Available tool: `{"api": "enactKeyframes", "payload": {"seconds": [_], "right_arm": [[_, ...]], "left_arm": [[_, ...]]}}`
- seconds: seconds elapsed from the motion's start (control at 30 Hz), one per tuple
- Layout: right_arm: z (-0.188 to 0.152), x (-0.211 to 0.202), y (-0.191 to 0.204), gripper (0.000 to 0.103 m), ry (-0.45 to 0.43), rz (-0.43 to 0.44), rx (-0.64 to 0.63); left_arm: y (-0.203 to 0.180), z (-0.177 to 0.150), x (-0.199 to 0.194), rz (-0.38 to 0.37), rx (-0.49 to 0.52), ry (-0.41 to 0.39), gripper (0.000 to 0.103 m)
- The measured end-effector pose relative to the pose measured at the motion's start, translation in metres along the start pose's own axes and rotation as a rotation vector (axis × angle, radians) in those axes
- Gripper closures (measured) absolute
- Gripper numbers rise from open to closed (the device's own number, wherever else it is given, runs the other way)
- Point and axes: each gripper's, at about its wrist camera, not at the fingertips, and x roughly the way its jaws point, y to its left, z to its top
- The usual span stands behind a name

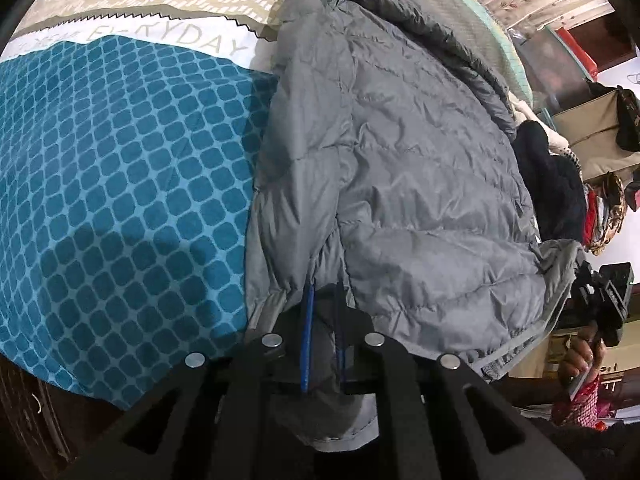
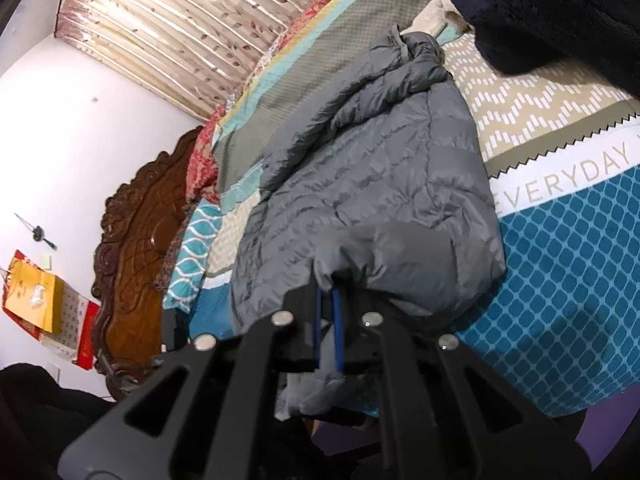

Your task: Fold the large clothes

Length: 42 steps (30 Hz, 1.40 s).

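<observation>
Jacket: a grey quilted puffer jacket [image 1: 420, 152] lies on the bed cover [image 1: 120, 168], spreading from 6 o'clock up to 12 o'clock in the left wrist view.
Left gripper: the left gripper [image 1: 324, 288] is clenched on the jacket hem at 6 o'clock; grey cloth sits pinched between its blue-edged fingers.
Right gripper: the right gripper [image 2: 326, 284] grasps a bunched fold of the same jacket [image 2: 380, 184], also at 6 o'clock.
Bed cover: teal lattice print with the word EVERYDAY [image 2: 568, 180], at 3 o'clock of the jacket in the right wrist view.
Dark garment: a navy fleece garment [image 2: 552, 12] lies at 1 o'clock, apart from the jacket.
Headboard: a carved wooden headboard [image 2: 140, 240] stands at 9 o'clock.
</observation>
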Motion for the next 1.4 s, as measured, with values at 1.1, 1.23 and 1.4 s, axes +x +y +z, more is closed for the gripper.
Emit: {"api": "enactKeyframes", "payload": {"seconds": [1.1,1.23,1.4], "right_arm": [[-0.016,0.004,-0.006,0.097,-0.007,-0.045,0.018],[-0.021,0.002,-0.006,0.097,0.000,-0.047,0.017],[-0.018,-0.006,0.006,0.097,0.008,-0.008,-0.036]], "left_arm": [[-0.024,-0.020,-0.038,0.190,0.209,-0.064,-0.001],[-0.016,-0.016,-0.019,0.161,0.122,0.007,0.011],[-0.008,0.003,-0.045,-0.049,-0.007,0.032,0.072]]}}
